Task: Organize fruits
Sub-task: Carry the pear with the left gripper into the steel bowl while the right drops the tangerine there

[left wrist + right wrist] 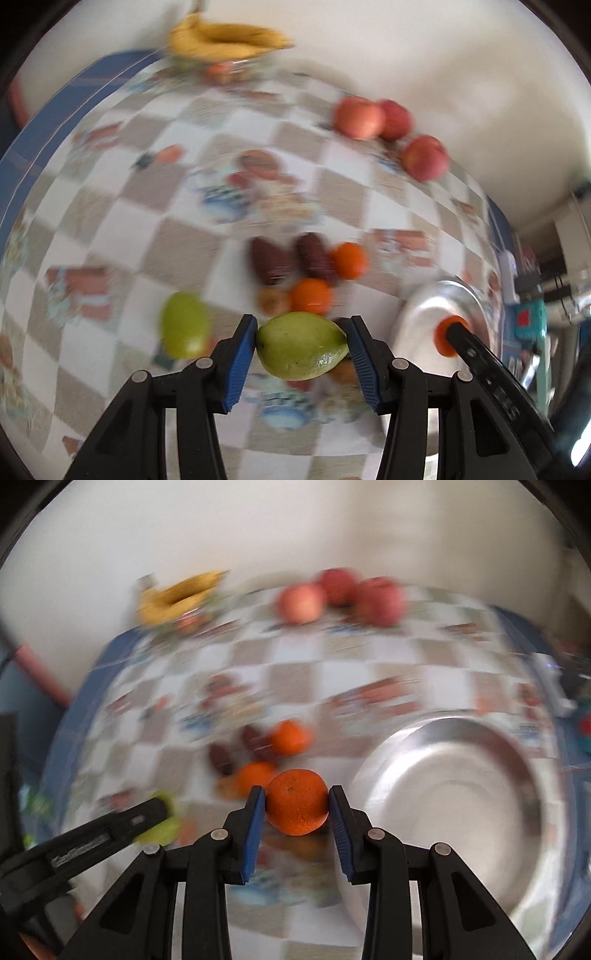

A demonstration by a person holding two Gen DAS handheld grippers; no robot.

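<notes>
Green and sharp against the blurred cloth, the pear [302, 345] sits clamped between the blue pads of our left tool [302, 341], lifted above the worktop [166, 229]. Our right tool [297, 805] grips an orange [297, 802] the same way, pads pressed to both its sides, with the steel bowl [461, 760] just to its right. From the left wrist view we see that same orange held over the bowl's near rim.

Just beyond the pear lie two more oranges [311, 295], one near the other, and beside them two dark reddish-brown oblong fruits [269, 261] that we cannot name for the blur. A small brownish fruit [272, 301] touches the nearer orange. A second green pear [184, 325] rests on the cloth to the left of our left tool.

Farther back, three reddish apples [360, 117] cluster near the far right edge of the worktop, two touching and the third just apart. A bunch of bananas [229, 38] lies at the far edge, over a glass dish we can barely make out. The checked, fruit-printed tablecloth [295, 679] covers the whole worktop, with a pale wall [258, 528] behind.
</notes>
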